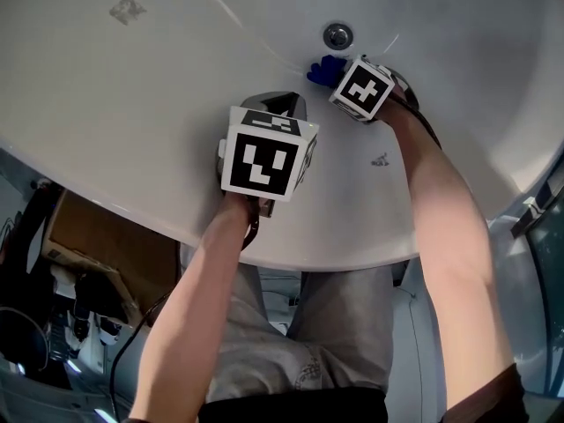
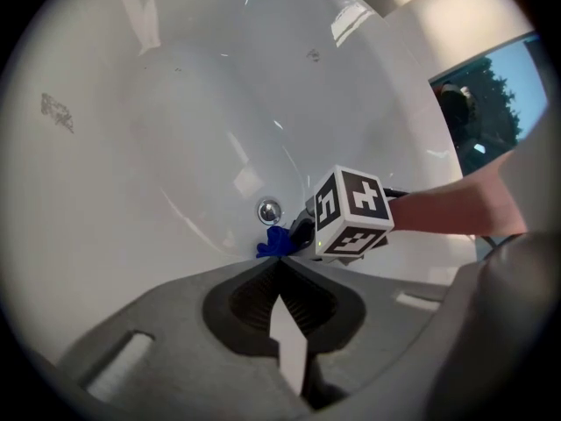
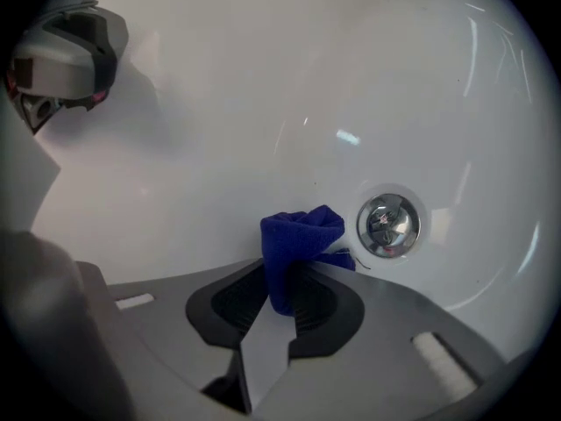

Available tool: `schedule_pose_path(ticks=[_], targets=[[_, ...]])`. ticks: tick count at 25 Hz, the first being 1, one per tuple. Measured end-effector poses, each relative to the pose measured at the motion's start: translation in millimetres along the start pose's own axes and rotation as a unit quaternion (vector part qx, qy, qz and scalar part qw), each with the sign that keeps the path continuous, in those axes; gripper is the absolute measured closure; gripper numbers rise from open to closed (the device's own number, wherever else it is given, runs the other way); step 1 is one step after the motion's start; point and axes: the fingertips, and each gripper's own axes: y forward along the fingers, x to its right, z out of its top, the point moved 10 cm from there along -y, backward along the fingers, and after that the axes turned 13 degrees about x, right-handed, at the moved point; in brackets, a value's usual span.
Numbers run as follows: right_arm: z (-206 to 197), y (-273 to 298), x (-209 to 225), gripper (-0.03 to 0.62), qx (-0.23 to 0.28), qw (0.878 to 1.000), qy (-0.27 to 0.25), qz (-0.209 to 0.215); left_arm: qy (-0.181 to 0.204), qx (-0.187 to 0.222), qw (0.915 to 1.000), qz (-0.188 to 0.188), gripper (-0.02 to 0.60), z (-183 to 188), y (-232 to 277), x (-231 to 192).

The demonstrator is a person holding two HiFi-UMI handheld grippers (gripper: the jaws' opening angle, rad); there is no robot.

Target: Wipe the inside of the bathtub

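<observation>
The white bathtub (image 1: pixel 176 77) fills the head view, with its chrome drain (image 1: pixel 337 35) at the top middle. My right gripper (image 1: pixel 328 76) is shut on a small blue cloth (image 1: pixel 323 69), which it presses against the tub wall just beside the drain (image 3: pixel 389 224). In the right gripper view the blue cloth (image 3: pixel 298 244) bunches out of the closed jaws (image 3: pixel 285 279). My left gripper (image 1: pixel 280 106) hovers above the tub's inner slope, to the left of the right one, its jaws shut with nothing between them (image 2: pixel 280 266). The left gripper view shows the cloth (image 2: pixel 276 242) under the right gripper's marker cube (image 2: pixel 352 213).
The tub's near rim (image 1: pixel 335 258) curves across the middle of the head view, with the person's legs below it. A brown cardboard box (image 1: pixel 106 241) and dark clutter sit on the floor at lower left. A small grey smudge (image 1: pixel 128 9) marks the tub wall at upper left.
</observation>
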Motion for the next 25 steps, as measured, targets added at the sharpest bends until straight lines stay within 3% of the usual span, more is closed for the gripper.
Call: schedule_pose_path(ticks=[8, 12, 18, 25], targets=[[-14.4, 3.1, -18.9, 0.526, -0.025, 0.999, 0.001, 0.029, 0.013, -0.011, 0.9999, -0.001, 0.580, -4.7, 0.0, 5.7], [-16.9, -5.3, -39.4, 0.526, 0.007, 0.999, -0.025, 0.022, 0.025, -0.019, 0.9995, -0.009, 0.580, -10.1, -2.8, 13.4], [-27.1, -22.0, -66.7, 0.526, 0.049, 0.998, -0.001, 0.030, 0.035, -0.032, 0.9988, -0.006, 0.580, -17.4, -6.0, 24.4], [-31.1, -45.9, -94.3, 0.526, 0.058, 0.996, -0.025, 0.061, 0.054, -0.044, 0.9976, -0.004, 0.580, -25.0, -2.6, 33.9]])
